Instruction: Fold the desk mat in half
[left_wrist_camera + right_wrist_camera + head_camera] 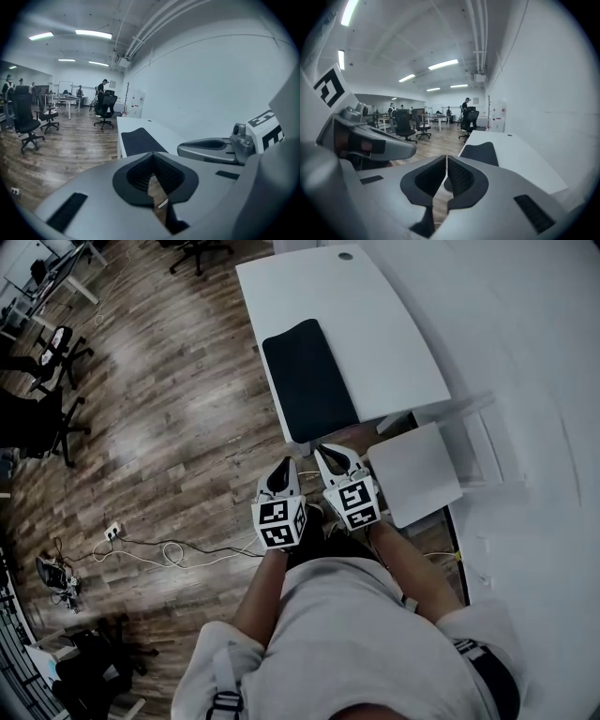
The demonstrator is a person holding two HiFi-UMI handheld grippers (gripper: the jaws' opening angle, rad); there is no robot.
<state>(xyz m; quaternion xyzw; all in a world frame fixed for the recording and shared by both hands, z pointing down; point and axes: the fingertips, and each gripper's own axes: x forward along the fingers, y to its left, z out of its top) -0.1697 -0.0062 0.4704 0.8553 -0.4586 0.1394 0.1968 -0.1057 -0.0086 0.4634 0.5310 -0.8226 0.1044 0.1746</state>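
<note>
The black mat (309,381) lay flat along the left side of the white desk (394,343), its long axis running straight away from the person and one short end by the desk's near edge. Both grippers were held low, short of the desk. The left gripper (283,468) had its jaws together with nothing between them, and so did the right gripper (328,456). The mat was ahead of both. The right gripper looked slightly nearer its near end, with the left off the near left corner
</note>
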